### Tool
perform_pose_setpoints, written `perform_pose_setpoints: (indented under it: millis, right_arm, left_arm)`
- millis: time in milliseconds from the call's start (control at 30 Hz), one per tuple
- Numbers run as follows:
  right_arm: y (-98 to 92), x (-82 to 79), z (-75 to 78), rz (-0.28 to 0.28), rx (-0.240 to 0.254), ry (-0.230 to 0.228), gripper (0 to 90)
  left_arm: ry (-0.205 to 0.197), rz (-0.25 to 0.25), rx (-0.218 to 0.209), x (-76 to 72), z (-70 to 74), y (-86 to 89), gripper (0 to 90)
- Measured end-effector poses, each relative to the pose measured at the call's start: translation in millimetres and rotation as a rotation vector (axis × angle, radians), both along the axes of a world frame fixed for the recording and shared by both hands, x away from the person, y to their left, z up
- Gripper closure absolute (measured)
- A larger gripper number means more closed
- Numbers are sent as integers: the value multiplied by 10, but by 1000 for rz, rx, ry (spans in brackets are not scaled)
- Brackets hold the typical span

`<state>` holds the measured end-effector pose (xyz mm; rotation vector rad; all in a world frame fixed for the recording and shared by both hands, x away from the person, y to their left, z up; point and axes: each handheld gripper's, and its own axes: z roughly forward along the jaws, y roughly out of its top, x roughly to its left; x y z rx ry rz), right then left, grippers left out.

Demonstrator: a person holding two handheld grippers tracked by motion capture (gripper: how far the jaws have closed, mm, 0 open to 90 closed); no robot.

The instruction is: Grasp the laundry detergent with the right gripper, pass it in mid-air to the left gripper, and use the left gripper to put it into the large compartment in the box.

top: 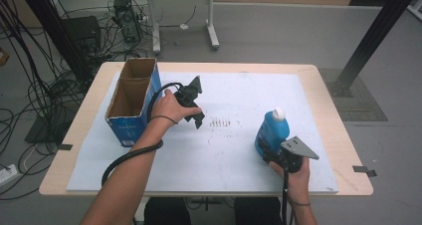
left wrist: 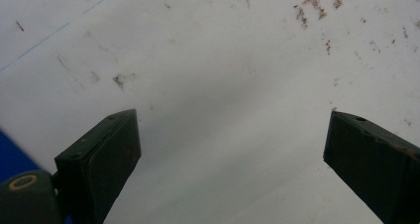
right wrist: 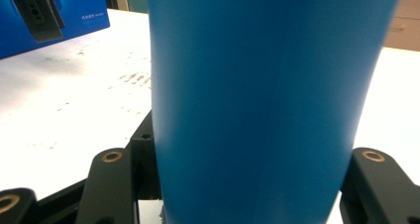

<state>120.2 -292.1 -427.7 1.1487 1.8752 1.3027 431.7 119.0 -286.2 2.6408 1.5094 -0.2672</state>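
So the blue bottle (top: 271,132) with the white cap (top: 278,114) stands upright on the right half of the white mat (top: 239,170), a bit in from the mat's right edge and closer to the near edge than the far one. The right gripper (top: 266,153) comes at it from the near side and has it clamped low on the body. In the right gripper view the blue wall (right wrist: 267,100) sits right between the two black jaws, pressed in from both sides, so that one is holding the bottle for sure.

Around the bottle there's lots of bare mat: open stretch to its left all the way to the middle, where some small brown specks (top: 220,122) mark the surface, and clear mat behind it toward the far edge too. The strip to its right is the narrow one.

The left gripper (top: 195,110) is well apart from the bottle, over the left-centre of the mat, jaws spread wide with just scuffed white mat between them in the left gripper view. Nothing in it.

Just left of that hand is the open cardboard box (top: 130,103), blue sides, top flaps open, sitting on the mat's left edge. The mat covers most of the wooden table (top: 343,135), leaving a wood border all round.
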Motion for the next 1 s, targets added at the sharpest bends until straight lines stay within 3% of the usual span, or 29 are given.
perform_pose_setpoints:
  millis: [1000]
  right_arm:
    - [12, -23, -34, -4, -5, -19, 415]
  left_arm:
    - [-6, 1, 0, 2, 30, -1, 79]
